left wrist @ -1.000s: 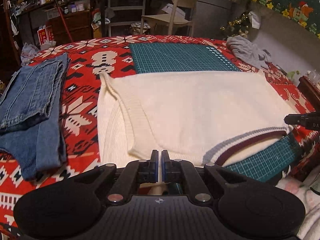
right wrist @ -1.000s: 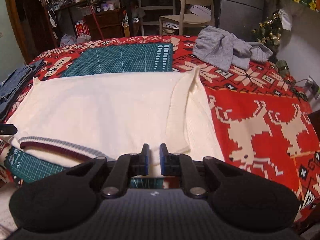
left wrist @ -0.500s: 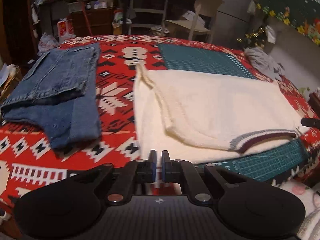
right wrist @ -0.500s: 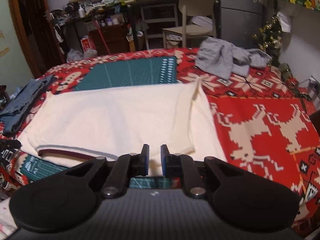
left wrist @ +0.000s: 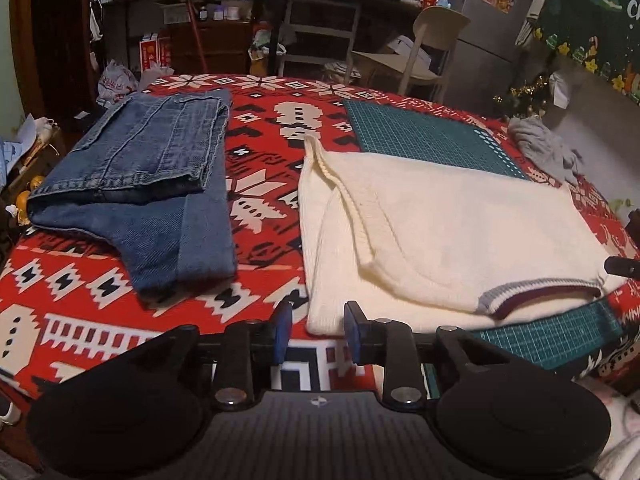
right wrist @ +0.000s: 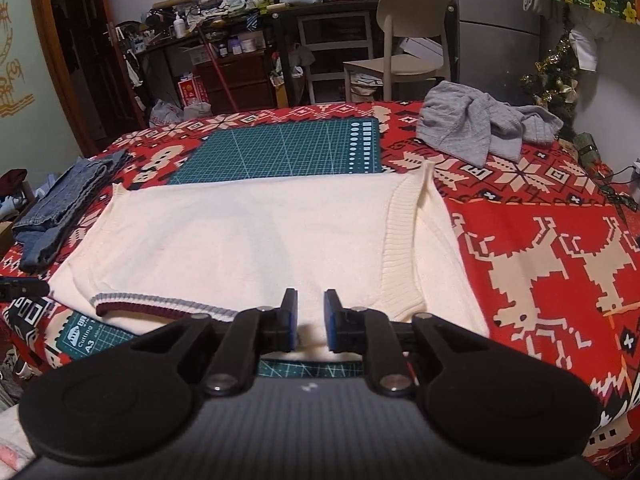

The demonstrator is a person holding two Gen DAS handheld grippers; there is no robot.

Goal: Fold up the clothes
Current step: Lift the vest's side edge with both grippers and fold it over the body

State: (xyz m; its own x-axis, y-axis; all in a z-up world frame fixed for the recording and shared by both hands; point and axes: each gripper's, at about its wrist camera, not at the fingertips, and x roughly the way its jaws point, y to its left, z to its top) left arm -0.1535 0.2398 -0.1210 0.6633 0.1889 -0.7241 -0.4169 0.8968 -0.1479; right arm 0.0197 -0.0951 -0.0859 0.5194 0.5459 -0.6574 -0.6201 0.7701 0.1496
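Left gripper (left wrist: 316,330): jaws now spread wide and empty, where a second ago they sat nearly shut; it hangs at the near left corner of the cream sweater (left wrist: 440,232). The view has swung left since then, bringing more of the folded jeans (left wrist: 136,192) into sight.

Right gripper (right wrist: 310,318): jaws parted a little wider than before, nothing between them, poised over the sweater's near hem beside the ribbed armhole.

Sweater lies flat on the red patterned cloth (right wrist: 540,248), striped neckband toward the near edge, partly covering the green cutting mat (right wrist: 280,152). Its position is unchanged.

Jeans rest left of the sweater, apart from it. Grey garment (right wrist: 480,128) lies crumpled at the far right. Beyond the table, a pale chair (right wrist: 404,40).
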